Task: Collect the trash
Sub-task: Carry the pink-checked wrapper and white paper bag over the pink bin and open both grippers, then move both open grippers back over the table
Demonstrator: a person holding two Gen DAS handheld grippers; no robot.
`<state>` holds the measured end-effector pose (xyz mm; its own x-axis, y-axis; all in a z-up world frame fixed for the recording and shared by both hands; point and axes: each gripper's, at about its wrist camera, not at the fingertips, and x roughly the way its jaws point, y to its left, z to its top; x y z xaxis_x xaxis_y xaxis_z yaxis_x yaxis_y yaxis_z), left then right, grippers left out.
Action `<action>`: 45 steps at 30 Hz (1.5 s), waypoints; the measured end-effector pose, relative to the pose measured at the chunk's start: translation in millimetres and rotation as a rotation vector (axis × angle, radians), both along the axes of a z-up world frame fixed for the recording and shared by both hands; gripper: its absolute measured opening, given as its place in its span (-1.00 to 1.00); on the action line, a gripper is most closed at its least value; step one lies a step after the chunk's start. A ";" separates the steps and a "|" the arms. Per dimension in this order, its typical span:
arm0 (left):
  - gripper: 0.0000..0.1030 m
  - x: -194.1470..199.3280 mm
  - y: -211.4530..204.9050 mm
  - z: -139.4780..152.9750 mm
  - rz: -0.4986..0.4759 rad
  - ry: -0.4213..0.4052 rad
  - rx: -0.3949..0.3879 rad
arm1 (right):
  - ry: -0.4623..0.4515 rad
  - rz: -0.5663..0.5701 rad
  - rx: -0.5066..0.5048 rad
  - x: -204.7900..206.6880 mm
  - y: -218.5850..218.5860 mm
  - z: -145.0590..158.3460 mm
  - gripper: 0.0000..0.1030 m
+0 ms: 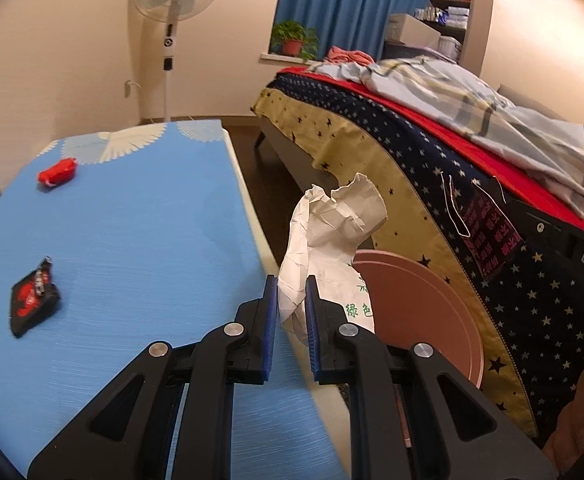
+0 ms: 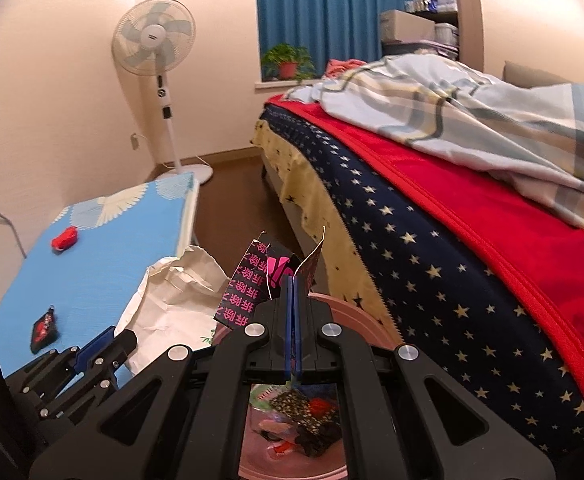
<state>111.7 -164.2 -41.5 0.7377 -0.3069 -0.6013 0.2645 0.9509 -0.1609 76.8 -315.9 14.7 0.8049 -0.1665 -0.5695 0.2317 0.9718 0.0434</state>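
We see the left gripper (image 1: 291,292) clenched on a crumpled white paper bag (image 1: 331,232); its blue pads pinch the bag's lower fold, and the rest stands up above the jaws. Green print on the bag is partly cut off by the right finger, so we can't read it whole. The right gripper (image 2: 293,288) is fully closed on a black wrapper w/ pink characters (image 2: 252,288), torn at the top; the pads meet w/ only a thin edge of it between them.

Landmark: the pink bin (image 1: 419,300). In the left wrist view the bag hangs just beside the bin's rim, on the table side, and the gripper hides the bin's near edge. In the right wrist view the black wrapper sits above the bin's opening, and through the gap in the gripper frame we glimpse scraps inside: a dark starred piece, something red. Prob. more wrappers, but it's too hidden to say.

Left of the bin is the blue-topped table (image 1: 132,220), w/ a black-and-red wrapper (image 1: 34,298) near its edge and a red crumpled piece (image 1: 56,173) farther back. Right of the bin the bed's starred cover (image 2: 431,240) touches or nearly touches its rim; we can't tell which. Well behind the bin stands a fan (image 2: 154,44).
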 end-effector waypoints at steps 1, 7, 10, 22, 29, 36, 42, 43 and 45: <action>-0.74 1.1 -2.4 -2.0 -0.004 0.006 0.000 | 0.008 -0.007 0.000 0.9 -1.7 -1.9 -0.99; -0.74 4.5 -13.1 -12.8 -0.022 0.038 0.009 | 0.027 -0.029 -0.007 3.7 -6.5 -6.5 -0.99; -0.74 5.7 -18.6 -15.9 -0.028 0.046 0.012 | 0.031 -0.038 -0.006 3.9 -9.4 -7.3 -0.99; -0.48 8.7 -19.2 -19.1 -0.041 0.060 0.008 | 0.025 -0.108 0.027 0.5 -23.1 -8.3 -0.21; -0.48 0.7 2.0 -7.3 -0.007 0.025 -0.004 | -0.007 -0.083 0.044 -4.5 -18.2 -3.0 -0.21; -0.48 -10.1 32.3 6.5 0.048 -0.012 -0.010 | -0.062 -0.006 0.062 -10.4 0.2 6.7 -0.21; -0.49 -21.1 66.6 20.1 0.111 -0.043 -0.011 | -0.103 0.074 0.091 -13.5 23.4 13.4 -0.23; -0.49 -22.4 74.4 23.7 0.126 -0.050 -0.009 | -0.114 0.093 0.099 -13.8 29.3 14.8 -0.23; -0.49 -23.8 87.8 29.8 0.150 -0.056 -0.012 | -0.121 0.115 0.111 -13.4 36.6 16.3 -0.25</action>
